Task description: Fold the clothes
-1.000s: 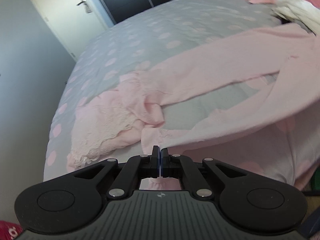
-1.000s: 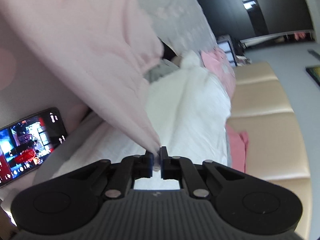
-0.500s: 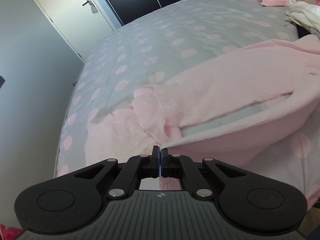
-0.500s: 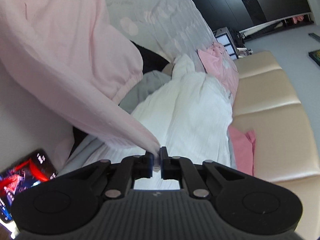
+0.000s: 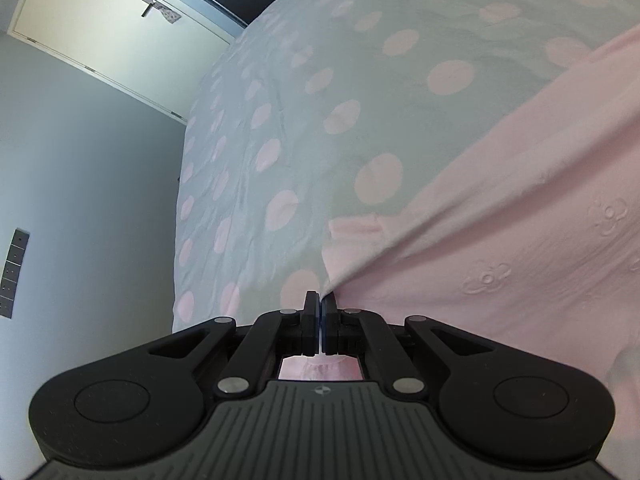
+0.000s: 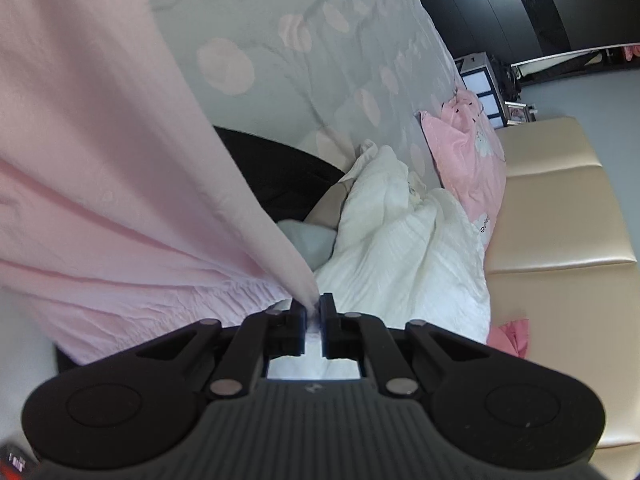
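Pink cloth, both ends held. Pink garment [image 5: 520, 208] stretched between the two tongs, over a bed.

Containers: none in either view; nothing to note inside anything.

Left tongs [image 5: 320, 304]: clenched on a corner of the pink garment. From the pinch the fabric fans up and to the right in the left wrist view, taut along its upper edge. Embossed flower marks show on the cloth at right. A bit of pink fabric also shows below, through the gap behind the pads.

Right tongs [image 6: 314, 305]: clamped on another corner of the same garment [image 6: 100, 184], a narrow point of cloth pinched between the pads. Fabric spreads up and left from there; a gathered, crinkled band runs along its lower edge just left of the tongs.

Bedspread [image 5: 304, 92]: grey with pink dots, bare to the left of the garment in the left wrist view.

Beyond the right tongs: white crumpled clothes [image 6: 404, 236] in a heap, a dark item [image 6: 280, 168] partly under the pink cloth, and a pink piece with a pale print [image 6: 468, 152] at the far edge of the bed. Cream padded headboard [image 6: 560, 208] to the right.

Pale door [image 5: 108, 20] with handle, far left in the left wrist view.
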